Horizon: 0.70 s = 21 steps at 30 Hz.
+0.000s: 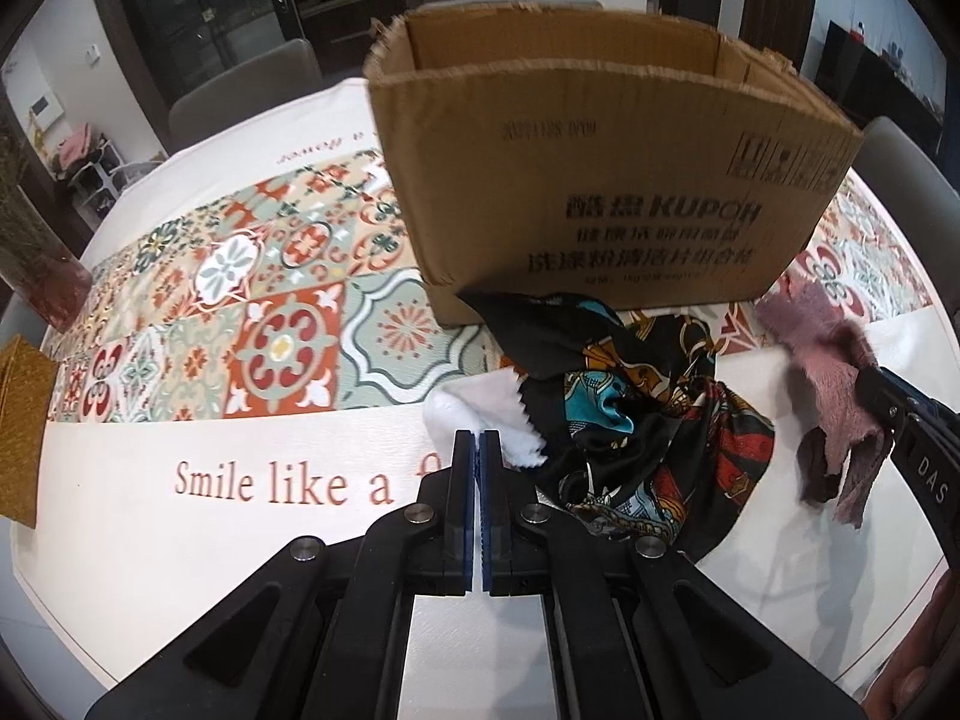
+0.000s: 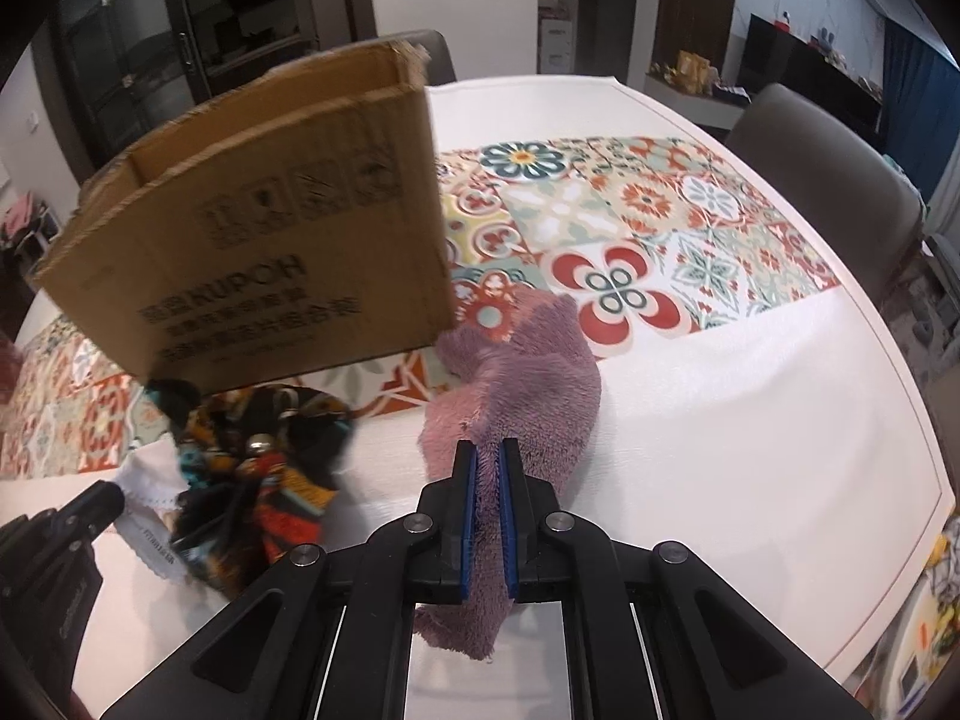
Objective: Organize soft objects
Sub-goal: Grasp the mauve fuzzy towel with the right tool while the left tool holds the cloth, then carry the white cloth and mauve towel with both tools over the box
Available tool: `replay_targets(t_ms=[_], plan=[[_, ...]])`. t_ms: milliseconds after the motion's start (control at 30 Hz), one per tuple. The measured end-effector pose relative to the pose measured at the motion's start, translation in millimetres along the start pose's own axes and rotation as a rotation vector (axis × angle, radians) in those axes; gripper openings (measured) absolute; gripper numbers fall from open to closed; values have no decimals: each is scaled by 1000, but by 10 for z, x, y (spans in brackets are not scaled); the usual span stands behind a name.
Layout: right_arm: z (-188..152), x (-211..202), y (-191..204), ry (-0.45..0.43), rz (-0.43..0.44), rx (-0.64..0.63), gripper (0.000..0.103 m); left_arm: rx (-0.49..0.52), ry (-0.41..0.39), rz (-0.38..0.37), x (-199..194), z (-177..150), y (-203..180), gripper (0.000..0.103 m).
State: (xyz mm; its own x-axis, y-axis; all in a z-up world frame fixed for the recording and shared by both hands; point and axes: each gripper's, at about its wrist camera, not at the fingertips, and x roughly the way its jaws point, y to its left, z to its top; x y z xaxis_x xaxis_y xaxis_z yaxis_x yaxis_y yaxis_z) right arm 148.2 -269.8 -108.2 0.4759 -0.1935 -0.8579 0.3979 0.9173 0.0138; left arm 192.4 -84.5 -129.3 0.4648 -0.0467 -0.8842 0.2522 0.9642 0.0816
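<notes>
Pinching a fold of the fuzzy mauve cloth [image 2: 522, 372], the right gripper [image 2: 487, 480] has its blue pads pressed into the pile, so the cloth hangs limp off both sides of the jaws. It looks light and floppy, with nothing stiff in it; a grip on a bunched fold, as here, seems the sensible hold, since a single edge would likely slide out. The left gripper [image 1: 477, 450] is clamped tight, pads together, with nothing visibly between them, its tips just touching the white cloth [image 1: 480, 414]. The crumpled patterned scarf [image 1: 636, 420] lies right beside that, against the front wall of the cardboard box [image 1: 600, 192]. The mauve cloth sits at the box's right front corner, on the tablecloth [image 1: 240, 510].
</notes>
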Motion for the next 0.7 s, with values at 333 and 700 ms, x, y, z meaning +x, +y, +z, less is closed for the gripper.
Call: replay_targets(t_ms=[333,700], plan=[[-11,-403,55,-71,15,-18,8,-19,-76,-8,-416,-35,109,3],[-20,-773,78,-140,36,-28,8,-32,-136,-20,-730,-61,171,3]])
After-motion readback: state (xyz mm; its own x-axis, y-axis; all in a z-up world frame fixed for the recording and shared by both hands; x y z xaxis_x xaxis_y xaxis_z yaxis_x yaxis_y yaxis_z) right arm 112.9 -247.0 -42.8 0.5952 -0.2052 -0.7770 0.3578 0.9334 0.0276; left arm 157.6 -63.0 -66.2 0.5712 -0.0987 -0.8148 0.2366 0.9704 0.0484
